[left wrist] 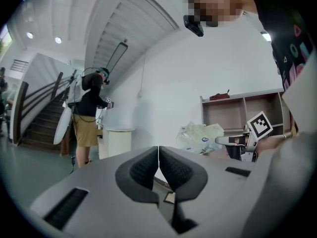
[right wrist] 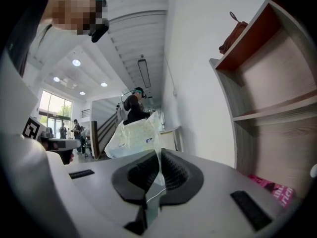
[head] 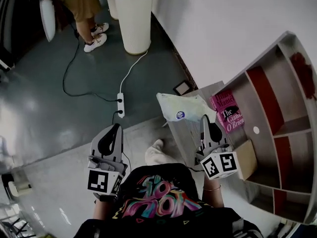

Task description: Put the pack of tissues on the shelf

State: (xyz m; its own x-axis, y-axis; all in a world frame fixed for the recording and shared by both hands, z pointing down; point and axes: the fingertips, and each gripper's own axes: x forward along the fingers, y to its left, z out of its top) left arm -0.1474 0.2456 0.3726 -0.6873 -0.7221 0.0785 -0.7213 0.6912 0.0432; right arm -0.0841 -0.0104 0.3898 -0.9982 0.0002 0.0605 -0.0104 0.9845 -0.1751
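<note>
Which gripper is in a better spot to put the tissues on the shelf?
The right. The right gripper pinches the pack of tissues by its plastic edge, and the shelf is on that side. The left gripper is shut on nothing, out over the floor, farther from the shelf.

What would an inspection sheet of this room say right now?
Surface: grey floor, glossy.
Job's things: pack of tissues, held up by its wrapper; shelf, a pink book in it.
Clutter: white bin.
Grippers: right gripper, jaws shut on the wrapper; left gripper, jaws shut, empty.
Cables: power strip with cords across the floor.
Surroundings: white wall; another person.
</note>
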